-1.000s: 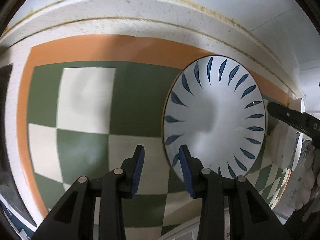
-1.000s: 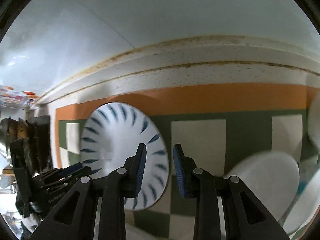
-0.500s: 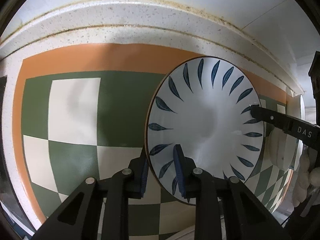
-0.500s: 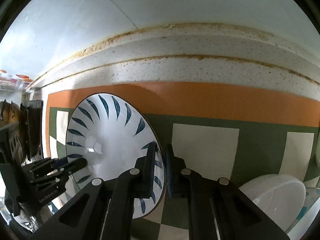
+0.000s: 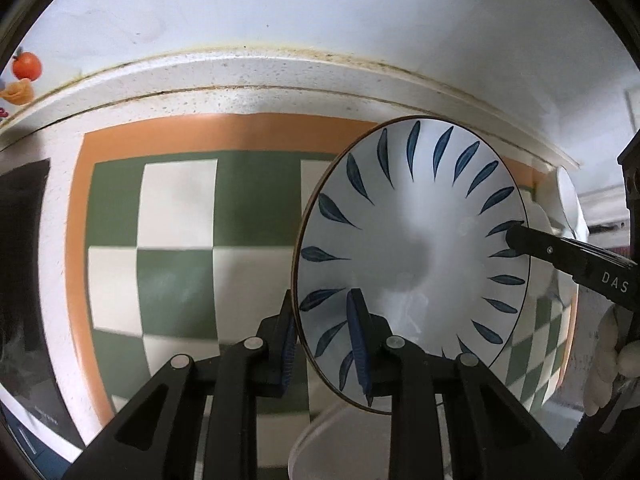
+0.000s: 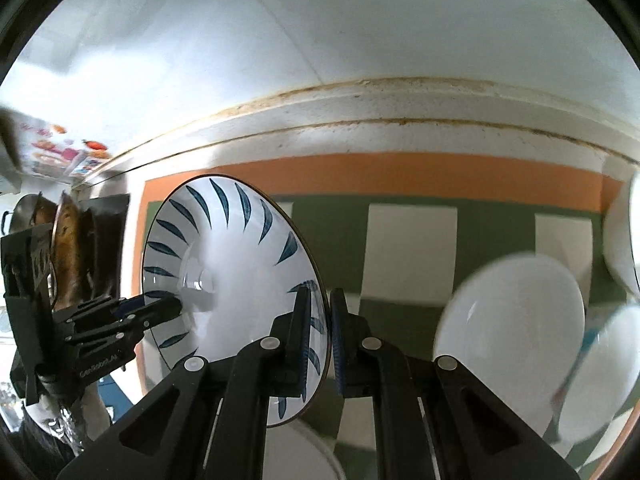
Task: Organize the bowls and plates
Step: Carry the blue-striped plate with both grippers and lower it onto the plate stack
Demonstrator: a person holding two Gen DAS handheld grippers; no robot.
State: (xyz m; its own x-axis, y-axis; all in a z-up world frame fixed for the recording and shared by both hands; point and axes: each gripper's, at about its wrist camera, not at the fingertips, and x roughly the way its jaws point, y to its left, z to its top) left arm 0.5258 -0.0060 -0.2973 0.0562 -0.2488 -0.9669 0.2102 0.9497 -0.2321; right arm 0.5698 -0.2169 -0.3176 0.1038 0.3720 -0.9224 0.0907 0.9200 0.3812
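A leaf-patterned plate [image 5: 412, 256] hangs clear of the checked mat [image 5: 176, 248], carried between two hand-held tools rather than resting on the bench [image 5: 240, 100], its white face ringed with dark blue strokes. The left tool [image 5: 324, 344] pinches the plate's near rim, one blue pad behind the edge and one on the face; the right tool [image 6: 320, 334] is pressed together on the opposite rim, its pads closed to a thin slot around the ceramic. Both sets of jaws have just been closing, and the rim sits between each pair. The risk from here looks plain: each grip takes only a narrow bite of a smooth glazed edge, so if the two hands drift apart, tilt unevenly or travel at different speeds, the plate could twist out of one pinch and swing or drop from the other. A white bowl [image 6: 512, 336] lies just beside the right tool, with more white crockery at the far edge of that view, and another pale rim shows below the plate in the left view, so a slip or a low carry could knock china against china. Both tools point steeply down at the bench, facing each other across the plate, with a pale gloved hand [image 5: 608, 356] visible behind the right one.
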